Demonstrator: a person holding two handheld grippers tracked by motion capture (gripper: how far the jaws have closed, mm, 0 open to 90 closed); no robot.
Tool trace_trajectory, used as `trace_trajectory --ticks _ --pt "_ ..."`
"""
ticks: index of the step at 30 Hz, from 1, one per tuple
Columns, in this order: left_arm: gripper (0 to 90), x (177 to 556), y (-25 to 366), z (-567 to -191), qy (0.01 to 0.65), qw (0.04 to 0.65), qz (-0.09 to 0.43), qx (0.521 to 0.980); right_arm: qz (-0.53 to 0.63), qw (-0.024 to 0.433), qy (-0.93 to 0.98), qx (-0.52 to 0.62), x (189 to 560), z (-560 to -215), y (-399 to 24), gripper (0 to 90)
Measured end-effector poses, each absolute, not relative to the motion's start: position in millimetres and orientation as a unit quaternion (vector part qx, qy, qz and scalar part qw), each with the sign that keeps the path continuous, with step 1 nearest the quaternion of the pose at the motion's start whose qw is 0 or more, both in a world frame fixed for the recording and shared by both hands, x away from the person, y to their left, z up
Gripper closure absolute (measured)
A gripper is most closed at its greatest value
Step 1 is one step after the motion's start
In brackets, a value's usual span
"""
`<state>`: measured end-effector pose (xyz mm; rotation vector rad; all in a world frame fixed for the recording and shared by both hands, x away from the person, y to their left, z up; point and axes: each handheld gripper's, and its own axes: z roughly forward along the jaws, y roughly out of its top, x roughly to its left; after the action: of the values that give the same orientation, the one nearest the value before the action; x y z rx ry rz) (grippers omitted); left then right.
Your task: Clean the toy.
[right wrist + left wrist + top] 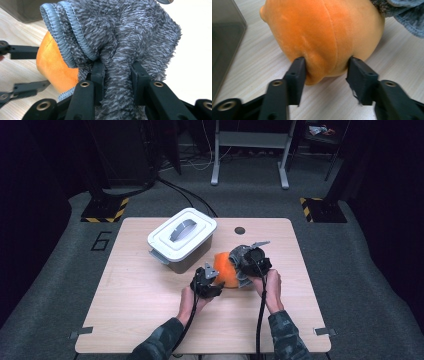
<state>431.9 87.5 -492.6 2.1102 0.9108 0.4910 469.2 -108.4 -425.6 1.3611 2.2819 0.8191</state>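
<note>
Orange plush (pixel 223 270) beside lidded bin (pixel 181 239)

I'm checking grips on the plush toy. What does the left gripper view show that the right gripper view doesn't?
Left gripper view alone: the left gripper, jaws astride the orange plush end, pads at its sides. Right gripper view alone: the right gripper shut on a fold of grey fuzzy cloth. Both: orange plush, grey cloth, wooden table.

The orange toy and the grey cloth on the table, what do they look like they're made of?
Orange toy: soft short-pile plush, velvety, with a stitched seam; likely stuffed. Grey cloth: fluffy microfibre or chenille by its shaggy mottled pile, with a stitched blue-grey hem.
</note>
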Motion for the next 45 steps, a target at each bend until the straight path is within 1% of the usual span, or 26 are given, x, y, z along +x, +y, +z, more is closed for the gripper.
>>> trace_trajectory --ticks 1,2,6,8,10,15,19,23,26,28,31,34,45 --pt "53.2 432.5 86.8 -493.4 0.357 0.382 0.194 0.830 0.292 0.179 0.807 0.481 468.6 -425.9 -108.4 69.0" --pt "59.8 433.0 86.5 -494.3 0.356 0.384 0.192 0.830 0.293 0.179 0.806 0.482 467.6 -426.0 -109.0 69.0" --pt "72.7 434.1 86.0 -494.0 0.354 0.389 0.190 0.829 0.298 0.180 0.804 0.483 464.7 -425.1 -111.6 68.9" --pt "76.4 433.5 85.2 -492.9 0.351 0.397 0.185 0.828 0.301 0.182 0.802 0.483 463.3 -423.5 -114.8 68.9" --pt "78.0 432.7 85.8 -490.1 0.347 0.403 0.181 0.827 0.303 0.184 0.799 0.487 461.1 -421.0 -117.8 68.9" --pt "79.8 431.0 89.2 -480.1 0.349 0.425 0.152 0.821 0.316 0.195 0.792 0.484 453.7 -410.0 -122.9 68.9" --pt "80.0 428.5 92.9 -471.6 0.346 0.437 0.139 0.819 0.330 0.197 0.795 0.470 446.4 -397.4 -117.7 68.9" --pt "79.9 423.8 95.5 -465.4 0.352 0.455 0.112 0.810 0.342 0.185 0.801 0.455 441.5 -389.2 -106.2 68.9" --pt "79.9 421.6 95.2 -463.1 0.350 0.457 0.103 0.811 0.340 0.175 0.810 0.444 443.9 -394.3 -94.2 68.7" --pt "79.8 420.9 94.1 -462.9 0.346 0.450 0.108 0.816 0.339 0.168 0.811 0.446 447.1 -400.7 -89.1 68.8" --pt "79.8 423.0 94.3 -465.6 0.356 0.446 0.104 0.815 0.332 0.169 0.814 0.445 451.4 -408.9 -85.3 69.1" --pt "79.8 423.9 94.1 -466.3 0.361 0.446 0.102 0.813 0.323 0.181 0.815 0.444 451.6 -409.8 -82.7 69.2" --pt "79.7 424.6 93.6 -466.6 0.364 0.446 0.101 0.811 0.315 0.187 0.816 0.447 453.6 -410.8 -93.3 69.1"
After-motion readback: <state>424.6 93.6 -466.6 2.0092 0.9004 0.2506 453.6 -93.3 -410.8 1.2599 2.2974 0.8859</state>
